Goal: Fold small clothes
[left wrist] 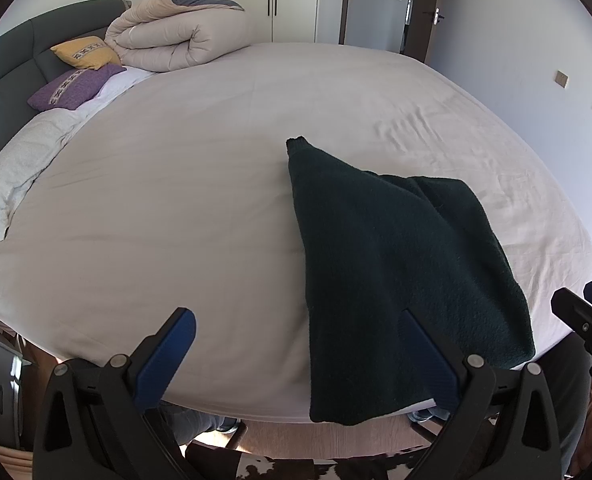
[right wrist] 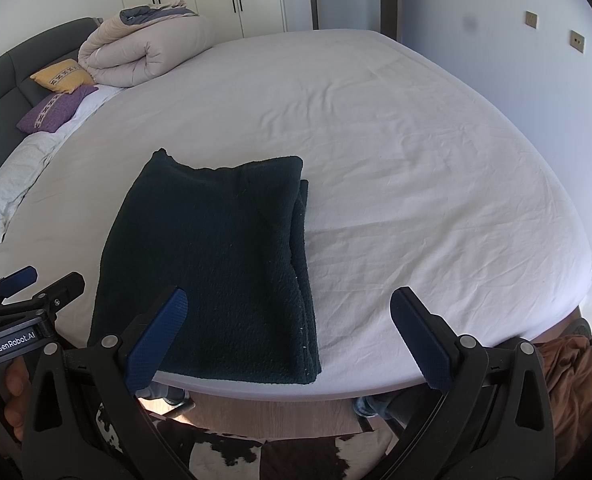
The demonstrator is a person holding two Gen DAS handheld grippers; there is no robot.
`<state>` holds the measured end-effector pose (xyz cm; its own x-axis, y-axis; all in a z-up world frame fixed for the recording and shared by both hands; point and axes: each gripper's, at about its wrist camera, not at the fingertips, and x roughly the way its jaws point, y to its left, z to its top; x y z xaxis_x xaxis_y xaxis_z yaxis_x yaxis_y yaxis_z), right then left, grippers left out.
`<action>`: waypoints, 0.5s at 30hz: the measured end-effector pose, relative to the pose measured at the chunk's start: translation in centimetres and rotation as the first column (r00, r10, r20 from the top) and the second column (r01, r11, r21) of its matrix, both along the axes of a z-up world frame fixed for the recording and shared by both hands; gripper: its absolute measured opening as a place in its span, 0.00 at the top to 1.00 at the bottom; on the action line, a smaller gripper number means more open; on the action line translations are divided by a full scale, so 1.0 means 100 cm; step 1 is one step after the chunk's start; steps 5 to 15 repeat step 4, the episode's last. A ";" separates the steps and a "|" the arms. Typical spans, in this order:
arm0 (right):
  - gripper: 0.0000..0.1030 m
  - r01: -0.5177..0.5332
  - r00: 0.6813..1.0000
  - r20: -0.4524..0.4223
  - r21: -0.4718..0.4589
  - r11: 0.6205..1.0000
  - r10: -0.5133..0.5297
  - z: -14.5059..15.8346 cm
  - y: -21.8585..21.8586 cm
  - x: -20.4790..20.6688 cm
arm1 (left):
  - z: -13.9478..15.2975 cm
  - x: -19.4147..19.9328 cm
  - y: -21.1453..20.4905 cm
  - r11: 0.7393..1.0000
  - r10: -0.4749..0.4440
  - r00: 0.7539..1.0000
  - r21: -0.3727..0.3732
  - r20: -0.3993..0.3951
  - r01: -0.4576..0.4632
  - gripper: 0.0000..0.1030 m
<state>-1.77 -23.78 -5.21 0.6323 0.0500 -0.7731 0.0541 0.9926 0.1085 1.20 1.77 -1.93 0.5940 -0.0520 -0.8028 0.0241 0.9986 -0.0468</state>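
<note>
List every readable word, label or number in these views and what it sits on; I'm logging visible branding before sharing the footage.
"GenRobot.AI": white print on the black body of the left gripper, seen in the right wrist view beside the dark garment.
The patterned bands on the yellow cushion and the purple cushion are decoration, not letters.
The wall plates carry no legible marking.
Nothing else reads as text.
</note>
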 end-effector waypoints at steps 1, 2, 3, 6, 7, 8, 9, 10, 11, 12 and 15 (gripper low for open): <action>0.00 -0.001 1.000 -0.002 0.000 1.000 0.001 0.000 0.000 0.000 | -0.001 0.000 0.000 1.000 0.000 1.000 -0.002 -0.001 0.000 0.00; 0.00 -0.002 1.000 -0.004 0.001 1.000 0.002 -0.001 0.000 0.000 | -0.001 0.000 0.000 1.000 0.001 1.000 -0.004 -0.002 -0.001 0.00; 0.00 -0.003 1.000 -0.005 0.002 1.000 0.003 -0.002 0.000 0.000 | -0.001 0.000 0.000 1.000 0.000 1.000 -0.001 -0.001 0.000 0.00; 0.00 -0.004 1.000 -0.006 0.002 1.000 0.004 -0.002 0.000 0.001 | -0.001 -0.001 0.000 1.000 -0.001 1.000 0.000 0.000 0.001 0.00; 0.00 -0.004 1.000 -0.006 0.002 1.000 0.004 -0.002 0.000 0.001 | -0.001 -0.001 0.000 1.000 -0.001 1.000 0.000 0.000 0.001 0.00; 0.00 -0.004 1.000 -0.006 0.002 1.000 0.004 -0.002 0.000 0.001 | -0.001 -0.001 0.000 1.000 -0.001 1.000 0.000 0.000 0.001 0.00; 0.00 -0.004 1.000 -0.006 0.002 1.000 0.004 -0.002 0.000 0.001 | -0.001 -0.001 0.000 1.000 -0.001 1.000 0.000 0.000 0.001 0.00; 0.00 -0.004 1.000 -0.006 0.002 1.000 0.004 -0.002 0.000 0.001 | -0.001 -0.001 0.000 1.000 -0.001 1.000 0.000 0.000 0.001 0.00; 0.00 -0.004 1.000 -0.006 0.002 1.000 0.004 -0.002 0.000 0.001 | -0.001 -0.001 0.000 1.000 -0.001 1.000 0.000 0.000 0.001 0.00; 0.00 -0.004 1.000 -0.006 0.002 1.000 0.004 -0.002 0.000 0.001 | -0.001 -0.001 0.000 1.000 -0.001 1.000 0.000 0.000 0.001 0.00; 0.00 -0.004 1.000 -0.006 0.002 1.000 0.004 -0.002 0.000 0.001 | -0.001 -0.001 0.000 1.000 -0.001 1.000 0.000 0.000 0.001 0.00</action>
